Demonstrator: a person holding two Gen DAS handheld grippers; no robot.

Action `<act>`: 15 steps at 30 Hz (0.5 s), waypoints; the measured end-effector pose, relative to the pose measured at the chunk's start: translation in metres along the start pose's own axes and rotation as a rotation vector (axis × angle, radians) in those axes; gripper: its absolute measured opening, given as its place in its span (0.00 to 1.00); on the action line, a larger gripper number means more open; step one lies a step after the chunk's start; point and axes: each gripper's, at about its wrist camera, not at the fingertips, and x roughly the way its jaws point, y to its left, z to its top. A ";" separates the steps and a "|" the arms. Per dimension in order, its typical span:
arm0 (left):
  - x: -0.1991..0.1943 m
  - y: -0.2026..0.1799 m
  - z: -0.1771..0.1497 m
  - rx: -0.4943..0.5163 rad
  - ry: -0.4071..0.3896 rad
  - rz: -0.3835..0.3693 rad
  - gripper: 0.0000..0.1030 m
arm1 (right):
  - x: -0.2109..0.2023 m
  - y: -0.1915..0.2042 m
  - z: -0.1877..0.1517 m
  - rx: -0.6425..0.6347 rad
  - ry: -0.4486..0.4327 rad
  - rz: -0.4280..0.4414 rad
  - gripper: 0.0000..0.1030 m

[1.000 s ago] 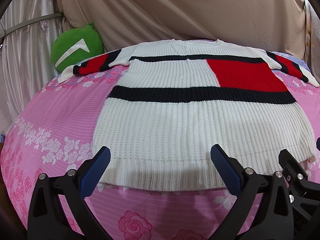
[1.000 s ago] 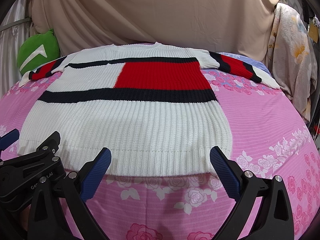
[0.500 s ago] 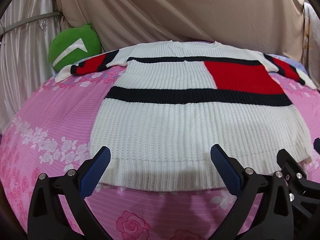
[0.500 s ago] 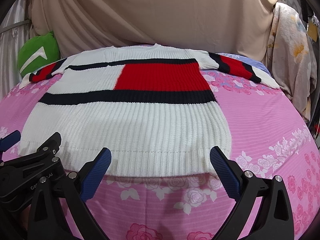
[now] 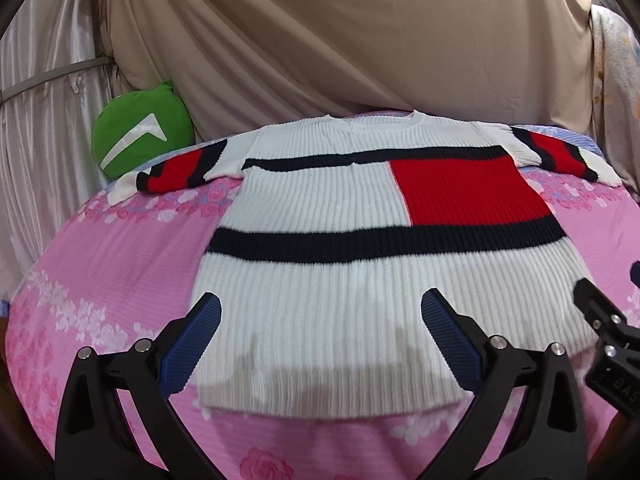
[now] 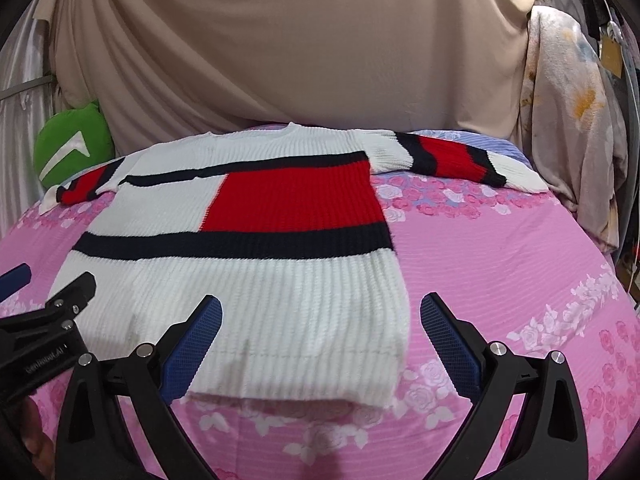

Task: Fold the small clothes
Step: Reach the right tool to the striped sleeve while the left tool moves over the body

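A white knit sweater (image 5: 320,280) (image 6: 248,300) with black bands and a red block lies flat on the pink floral bedsheet, both sleeves spread out. My left gripper (image 5: 320,344) hovers open over the hem's left half, nothing between its blue pads (image 5: 192,344). My right gripper (image 6: 320,344) is open over the hem's right corner, also holding nothing. In the left wrist view the right gripper (image 5: 608,344) shows at the right edge. The left gripper (image 6: 44,320) appears at the left edge of the right wrist view.
The pink bedsheet (image 6: 500,280) covers the whole bed. A green cushion (image 5: 140,144) (image 6: 68,152) sits at the back left. Beige drapes (image 5: 340,40) hang behind. A floral cloth (image 6: 572,140) hangs at the right, beside the bed's edge.
Both grippers have moved forward over the sweater's hem, so the hem now lies between and under the fingers. The right gripper has also shifted right toward the hem's corner.
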 end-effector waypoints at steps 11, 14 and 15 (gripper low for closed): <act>0.054 -0.004 0.059 0.009 0.075 -0.007 0.95 | 0.055 -0.084 0.070 0.145 0.032 0.026 0.95; 0.063 0.004 0.068 0.001 0.070 0.001 0.95 | 0.092 -0.144 0.095 0.231 0.041 -0.057 0.93; 0.065 0.009 0.071 -0.006 0.068 0.001 0.95 | 0.105 -0.167 0.101 0.275 0.049 -0.084 0.93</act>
